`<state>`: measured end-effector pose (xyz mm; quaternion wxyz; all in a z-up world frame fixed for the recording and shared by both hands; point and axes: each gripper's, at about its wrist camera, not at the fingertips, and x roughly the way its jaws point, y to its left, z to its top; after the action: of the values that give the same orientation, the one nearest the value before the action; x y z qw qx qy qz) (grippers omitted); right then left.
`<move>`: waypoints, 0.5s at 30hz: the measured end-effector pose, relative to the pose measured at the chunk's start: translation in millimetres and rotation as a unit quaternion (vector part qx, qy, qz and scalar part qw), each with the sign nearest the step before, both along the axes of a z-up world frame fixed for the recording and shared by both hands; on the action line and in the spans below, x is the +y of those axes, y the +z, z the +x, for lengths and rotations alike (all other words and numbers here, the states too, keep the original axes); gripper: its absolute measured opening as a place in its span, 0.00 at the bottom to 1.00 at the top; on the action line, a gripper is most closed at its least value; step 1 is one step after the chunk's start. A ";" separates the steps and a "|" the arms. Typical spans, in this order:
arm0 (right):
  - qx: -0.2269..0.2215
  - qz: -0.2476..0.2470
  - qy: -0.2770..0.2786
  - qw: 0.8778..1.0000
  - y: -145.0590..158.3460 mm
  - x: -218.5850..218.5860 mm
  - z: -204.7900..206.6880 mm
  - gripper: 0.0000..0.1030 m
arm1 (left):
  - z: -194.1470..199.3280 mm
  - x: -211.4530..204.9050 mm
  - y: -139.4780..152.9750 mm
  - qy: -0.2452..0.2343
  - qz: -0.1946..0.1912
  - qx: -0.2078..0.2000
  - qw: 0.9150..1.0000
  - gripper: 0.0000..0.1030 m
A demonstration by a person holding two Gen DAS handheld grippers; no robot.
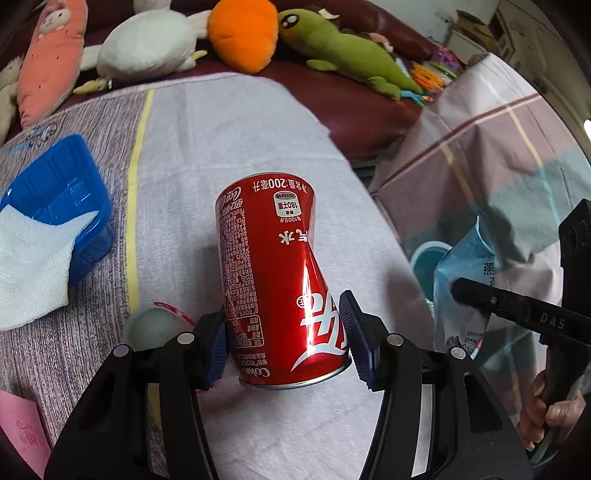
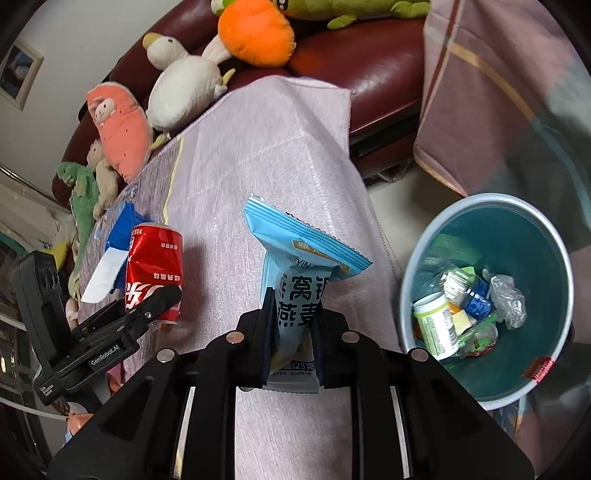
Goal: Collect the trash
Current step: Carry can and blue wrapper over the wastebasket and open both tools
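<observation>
Currently a dark red sofa (image 2: 373, 62) is seen at the back, loaded with plush toys: a white goose (image 2: 181, 85), an orange carrot (image 2: 255, 33), a green dinosaur (image 1: 347, 51) and a pink carrot (image 1: 48, 55). In front of it, a table is covered by a pale lilac cloth (image 2: 273, 147).

To the right of the table, on the floor, a teal bin (image 2: 517, 236) is seen from above; bottles, a jar and crumpled plastic are already lying in it.

On the cloth at the left, a blue plastic tray (image 1: 62, 184) is seen with a white paper towel (image 1: 29, 266) draped over its near edge.

The red cola can (image 1: 266, 266) is dented at the waist and is held upside down, print inverted. It is clamped low on its body between the blue pads of the left gripper (image 1: 284, 336), jaws about half open around it, pads pressed on both sides. In the right wrist view the can is seen raised off the cloth, just in front of the tray.

The light blue snack wrapper (image 2: 295, 280) is pinched near its lower end by the right gripper (image 2: 293, 343), jaws nearly closed on it; the crimped top is sticking up past the fingertips. It is held over the cloth's right part, left of the bin and apart from it.

A hand (image 1: 546, 413) is visible on the right gripper's handle in the left wrist view.
</observation>
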<state>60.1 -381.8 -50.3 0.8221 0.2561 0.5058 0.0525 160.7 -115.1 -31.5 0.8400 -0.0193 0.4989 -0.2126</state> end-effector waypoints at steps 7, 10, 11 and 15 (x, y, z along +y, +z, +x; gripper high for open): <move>-0.017 0.007 -0.015 1.000 11.5 -16.5 -17.7 0.16 | -19.4 -20.1 18.5 -0.028 0.002 -0.015 0.999 0.54; -0.024 0.013 -0.020 0.999 14.7 -22.5 -26.7 0.16 | -28.1 -30.1 21.7 -0.039 0.007 -0.018 0.999 0.54; -0.026 0.015 -0.022 0.999 15.8 -25.5 -30.4 0.16 | -30.8 -32.6 22.4 -0.042 0.008 -0.018 0.999 0.54; -0.035 0.020 -0.032 0.999 19.2 -35.9 -43.4 0.16 | -41.9 -46.4 26.5 -0.057 0.010 -0.018 0.998 0.54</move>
<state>16.7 -417.6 -31.2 0.8350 0.2870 0.4674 0.0453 118.8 -161.4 -5.1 0.8355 0.0218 0.4860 -0.2556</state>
